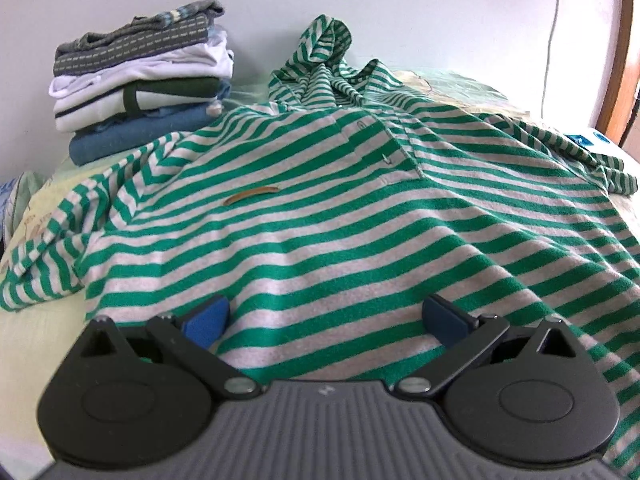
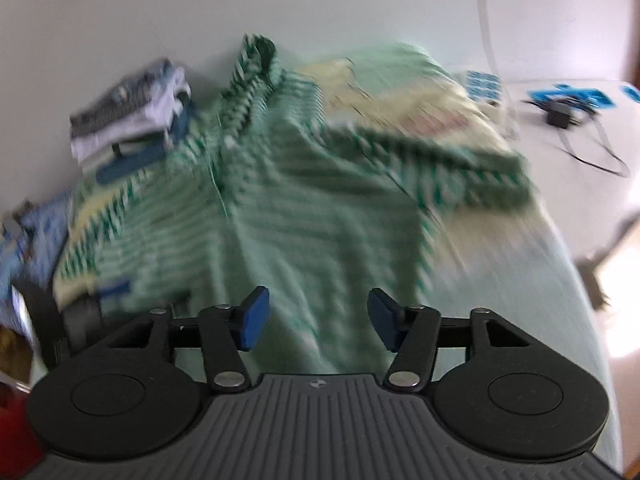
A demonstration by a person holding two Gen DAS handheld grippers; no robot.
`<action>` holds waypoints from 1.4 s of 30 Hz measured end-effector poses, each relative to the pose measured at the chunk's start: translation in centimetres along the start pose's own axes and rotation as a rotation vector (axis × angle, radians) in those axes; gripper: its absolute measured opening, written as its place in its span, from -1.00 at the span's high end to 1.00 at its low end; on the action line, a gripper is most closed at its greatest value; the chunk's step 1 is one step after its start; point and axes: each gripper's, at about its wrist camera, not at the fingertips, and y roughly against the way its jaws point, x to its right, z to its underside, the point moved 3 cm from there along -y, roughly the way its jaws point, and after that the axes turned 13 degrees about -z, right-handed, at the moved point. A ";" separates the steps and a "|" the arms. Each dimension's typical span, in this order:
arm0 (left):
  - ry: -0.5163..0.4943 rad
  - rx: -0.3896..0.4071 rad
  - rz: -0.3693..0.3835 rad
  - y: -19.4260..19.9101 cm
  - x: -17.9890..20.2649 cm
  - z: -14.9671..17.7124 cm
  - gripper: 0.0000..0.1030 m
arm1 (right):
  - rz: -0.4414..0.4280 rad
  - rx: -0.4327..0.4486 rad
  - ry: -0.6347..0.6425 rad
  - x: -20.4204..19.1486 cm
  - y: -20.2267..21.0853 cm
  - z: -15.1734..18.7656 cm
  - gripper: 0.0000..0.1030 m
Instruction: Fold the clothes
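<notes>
Holding your left hand-held gripper (image 1: 326,322) low over the hem end of the striped shirt (image 1: 320,216), you have its 2 blue pads (image 1: 206,322) spread wide, with nothing between them but the cloth lying underneath. Whether the pads touch the fabric cannot be told. Your right hand-held gripper (image 2: 316,318) is also spread, its pads apart over the lower part of the same shirt (image 2: 280,208); that view is blurred, so finer detail is lost.

The green-and-grey striped shirt lies front up across the bed (image 1: 32,344), on a pale green sheet. Its hem is nearest you and its hood (image 1: 328,48) is bunched upright against the white wall (image 1: 440,8) at the far side. One sleeve (image 1: 44,256) lies crumpled out to the left, the other (image 1: 600,160) trails off to the right. A small brown tab (image 1: 251,194) sits on the chest, and the buttoned placket (image 1: 384,148) runs just beyond it.

Behind the left shoulder, a stack of folded clothes (image 1: 140,80) stands against the wall, the blue item at its bottom just beside the shirt. In the right view, a white surface beyond the bed carries blue-marked items (image 2: 568,96) and a dark cable (image 2: 596,156).
</notes>
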 end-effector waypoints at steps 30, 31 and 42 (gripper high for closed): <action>0.173 -0.380 -0.079 16.5 -8.5 14.8 -0.94 | -0.108 -0.360 0.148 5.3 -0.5 9.3 -0.30; 0.154 -0.373 -0.078 16.4 -8.3 14.8 -0.92 | -0.103 -0.357 0.144 5.3 -0.3 9.4 -0.30; 0.079 -0.319 0.028 16.7 -9.1 13.7 0.42 | -0.036 -0.314 0.109 4.0 1.2 12.1 -0.30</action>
